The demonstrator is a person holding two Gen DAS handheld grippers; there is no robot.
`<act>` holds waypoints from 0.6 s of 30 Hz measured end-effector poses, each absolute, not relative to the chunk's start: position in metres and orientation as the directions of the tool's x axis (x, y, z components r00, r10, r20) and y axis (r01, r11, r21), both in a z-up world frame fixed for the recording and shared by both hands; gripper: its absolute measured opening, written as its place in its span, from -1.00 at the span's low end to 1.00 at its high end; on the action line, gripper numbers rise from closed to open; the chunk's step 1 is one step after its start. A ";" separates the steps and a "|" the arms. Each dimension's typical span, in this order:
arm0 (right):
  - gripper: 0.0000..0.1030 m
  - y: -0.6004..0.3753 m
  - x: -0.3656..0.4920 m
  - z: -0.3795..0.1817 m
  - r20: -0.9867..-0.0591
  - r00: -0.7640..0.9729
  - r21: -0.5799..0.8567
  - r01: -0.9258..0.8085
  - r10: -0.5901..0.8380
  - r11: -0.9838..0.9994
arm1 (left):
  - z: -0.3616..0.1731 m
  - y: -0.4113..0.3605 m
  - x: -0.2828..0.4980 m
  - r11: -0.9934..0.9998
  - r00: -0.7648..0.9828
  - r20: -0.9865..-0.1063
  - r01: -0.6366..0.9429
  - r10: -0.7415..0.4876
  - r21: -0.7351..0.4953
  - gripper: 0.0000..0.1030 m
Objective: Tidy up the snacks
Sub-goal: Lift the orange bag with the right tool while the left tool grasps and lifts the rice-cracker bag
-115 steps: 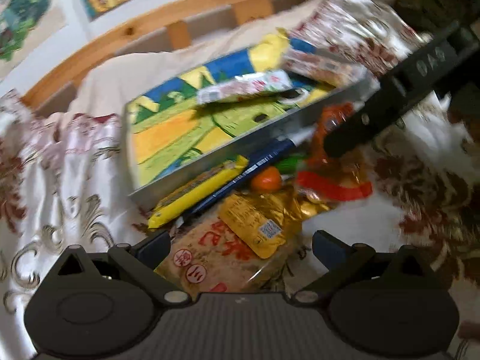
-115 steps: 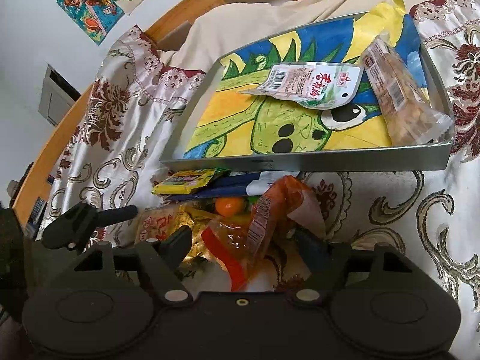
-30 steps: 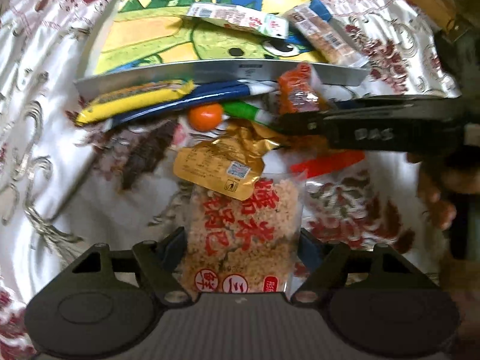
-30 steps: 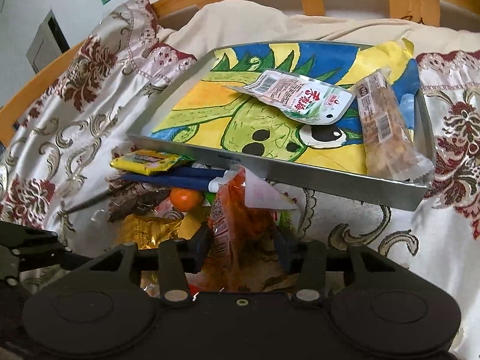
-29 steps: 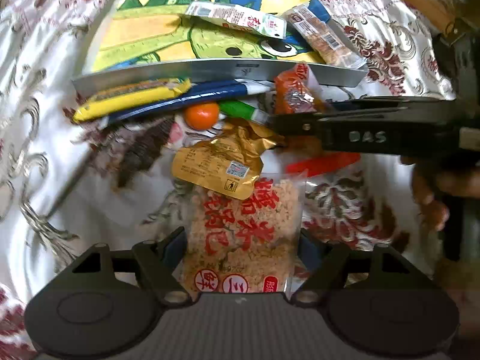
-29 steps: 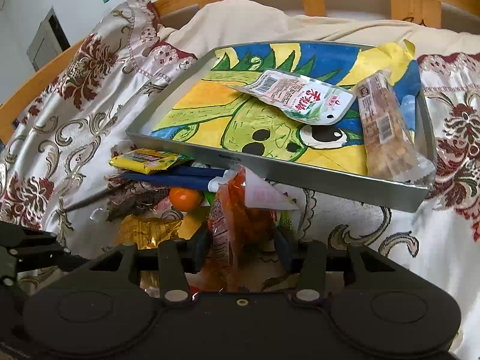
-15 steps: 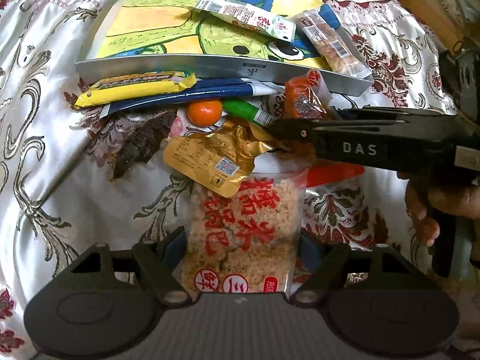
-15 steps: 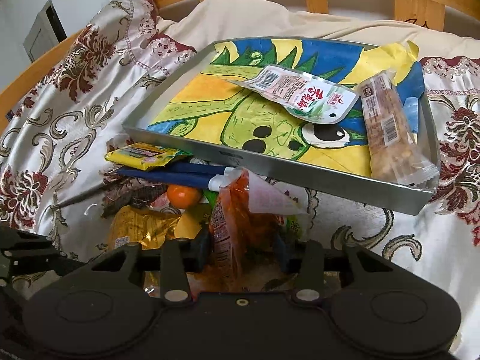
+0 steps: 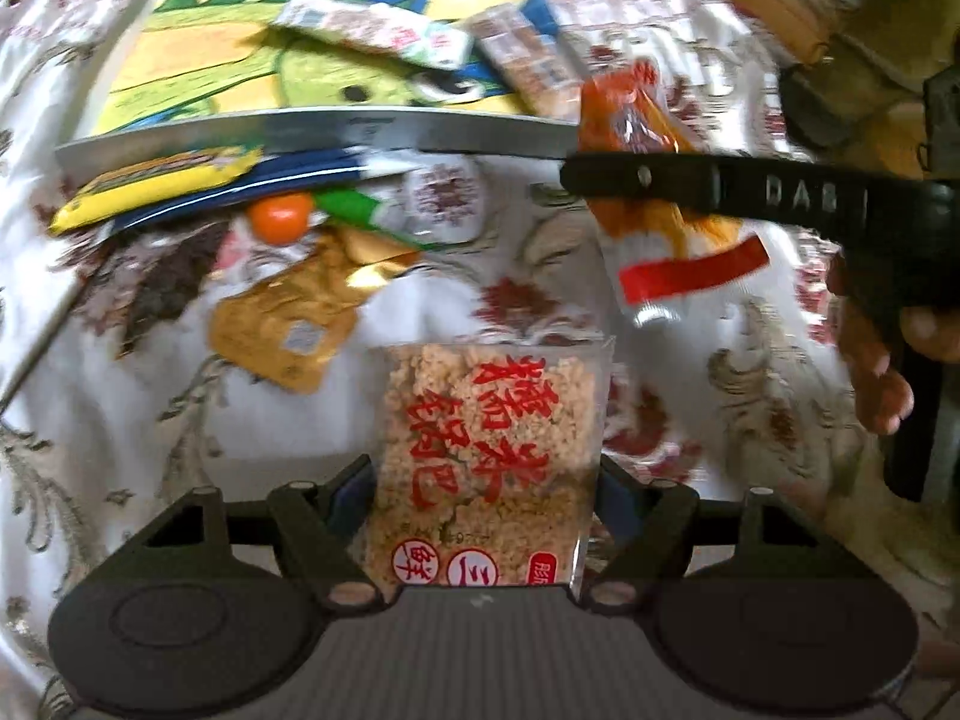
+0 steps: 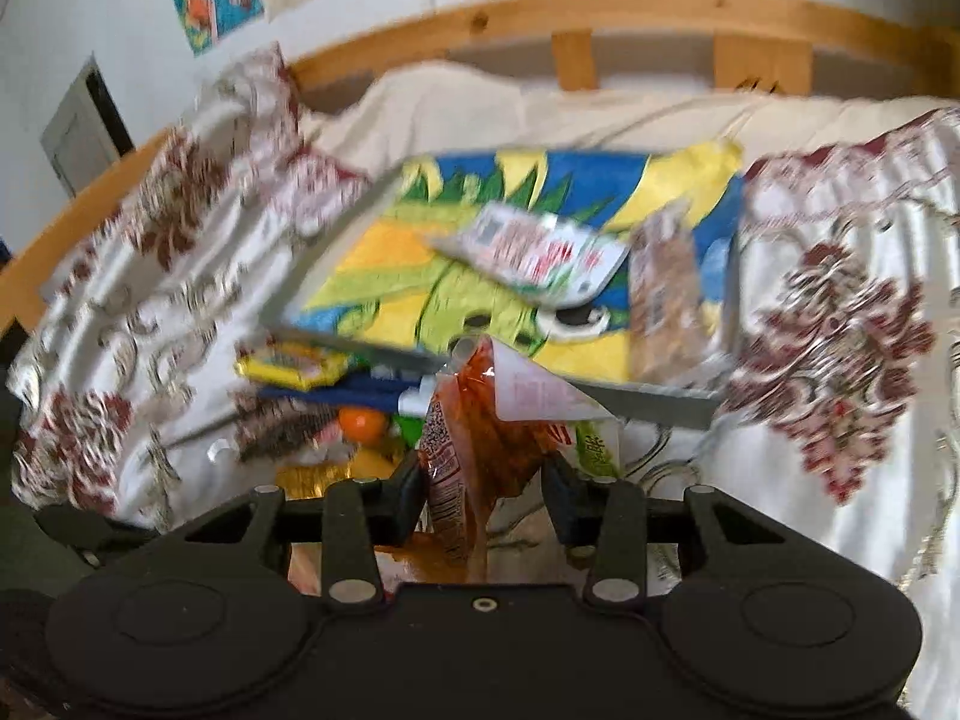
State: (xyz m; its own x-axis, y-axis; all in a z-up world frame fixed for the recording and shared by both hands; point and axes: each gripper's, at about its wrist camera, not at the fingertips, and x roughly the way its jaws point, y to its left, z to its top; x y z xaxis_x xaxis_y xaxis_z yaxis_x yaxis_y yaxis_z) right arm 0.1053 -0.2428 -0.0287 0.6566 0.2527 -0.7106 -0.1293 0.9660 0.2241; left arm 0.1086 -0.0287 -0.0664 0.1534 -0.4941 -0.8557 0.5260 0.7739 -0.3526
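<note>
The right gripper (image 10: pixel 483 483), clamped on the orange packet (image 10: pixel 474 438), should clear the tray (image 10: pixel 654 405) rim at centre frame before releasing (the left gripper (image 9: pixel 483 516) grips the rice-cracker bag (image 9: pixel 486 456)).

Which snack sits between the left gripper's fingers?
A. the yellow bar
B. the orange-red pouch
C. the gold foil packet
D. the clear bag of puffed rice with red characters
D: in the left wrist view the bag of puffed rice sits clamped in the left gripper, while the right gripper holds the orange-red pouch.
</note>
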 end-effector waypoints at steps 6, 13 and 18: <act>-0.16 -0.258 0.102 -0.016 -0.658 0.711 0.247 -0.106 0.247 0.963 | -0.059 -0.033 0.103 0.717 0.153 -0.806 0.570 -0.572 -0.401 0.52; -0.16 -0.261 0.107 -0.006 -0.576 0.779 0.244 -0.122 0.245 0.962 | -0.037 -0.029 0.104 0.760 0.328 -0.751 0.555 -0.573 -0.337 0.53; -0.16 -0.265 0.115 -0.004 -0.539 0.811 0.250 -0.101 0.225 0.963 | -0.026 -0.031 0.122 0.810 0.442 -0.701 0.472 -0.559 -0.348 0.53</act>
